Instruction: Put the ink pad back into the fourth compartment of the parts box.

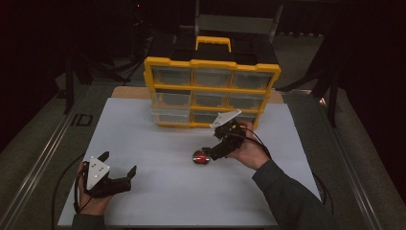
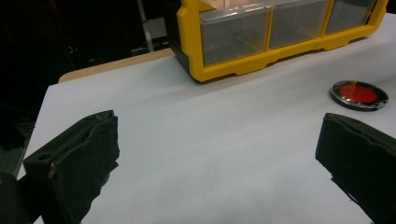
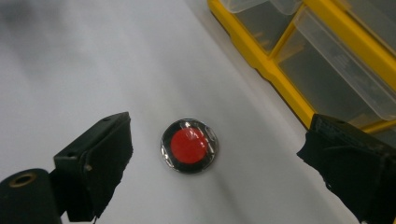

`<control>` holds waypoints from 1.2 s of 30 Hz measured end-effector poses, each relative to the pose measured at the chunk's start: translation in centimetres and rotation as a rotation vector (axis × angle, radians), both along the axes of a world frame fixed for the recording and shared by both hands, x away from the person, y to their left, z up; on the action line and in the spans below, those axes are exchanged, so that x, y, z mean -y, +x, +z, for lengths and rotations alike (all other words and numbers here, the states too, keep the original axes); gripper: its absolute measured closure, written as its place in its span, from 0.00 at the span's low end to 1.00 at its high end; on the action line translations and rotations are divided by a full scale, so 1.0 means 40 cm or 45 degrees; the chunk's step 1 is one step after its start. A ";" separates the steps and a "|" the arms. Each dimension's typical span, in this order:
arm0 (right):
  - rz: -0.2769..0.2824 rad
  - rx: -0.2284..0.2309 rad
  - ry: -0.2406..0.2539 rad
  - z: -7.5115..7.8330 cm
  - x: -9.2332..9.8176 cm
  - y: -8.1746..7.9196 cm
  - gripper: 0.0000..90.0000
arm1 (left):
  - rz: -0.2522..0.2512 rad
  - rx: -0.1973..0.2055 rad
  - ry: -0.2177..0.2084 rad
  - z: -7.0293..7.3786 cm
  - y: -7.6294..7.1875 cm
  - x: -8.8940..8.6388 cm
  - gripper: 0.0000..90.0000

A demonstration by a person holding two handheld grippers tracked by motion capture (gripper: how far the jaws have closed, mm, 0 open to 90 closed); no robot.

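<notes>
A small round disc [image 1: 201, 157] with a red centre and a dark shiny rim lies flat on the white table top [image 1: 158, 143], in front of the yellow drawer organizer [image 1: 210, 91]. My right gripper [image 1: 212, 152] hovers just right of the disc, open, pointing at it. In the right gripper view the disc [image 3: 189, 145] sits between and beyond the wide-apart jaws of the right gripper [image 3: 219, 163]. My left gripper [image 1: 119, 165] rests open near the front left of the table with nothing in it. In the left gripper view the disc [image 2: 359, 94] lies far right, past the left gripper [image 2: 219, 154].
The yellow organizer [image 2: 261, 42] has three rows of clear plastic drawers and a yellow handle [image 1: 213, 43] on top. It stands at the back of the white top. Metal rails [image 1: 43, 153] run along both table sides. The surroundings are dark.
</notes>
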State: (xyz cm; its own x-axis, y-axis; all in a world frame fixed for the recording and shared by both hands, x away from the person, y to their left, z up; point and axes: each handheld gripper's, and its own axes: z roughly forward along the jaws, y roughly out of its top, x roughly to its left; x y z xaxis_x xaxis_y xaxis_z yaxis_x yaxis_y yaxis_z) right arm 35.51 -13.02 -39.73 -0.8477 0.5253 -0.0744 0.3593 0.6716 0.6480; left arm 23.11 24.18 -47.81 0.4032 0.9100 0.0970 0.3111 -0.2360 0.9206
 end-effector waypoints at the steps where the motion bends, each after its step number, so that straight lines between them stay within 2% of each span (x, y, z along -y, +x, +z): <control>1: 0.002 -0.002 -0.006 -0.002 -0.003 0.002 0.09 | 0.000 0.000 0.000 0.000 0.000 0.000 0.00; 36: 0.020 -0.086 -0.094 -0.069 -0.056 0.043 0.09 | -0.003 0.002 -0.003 0.001 -0.002 -0.001 0.00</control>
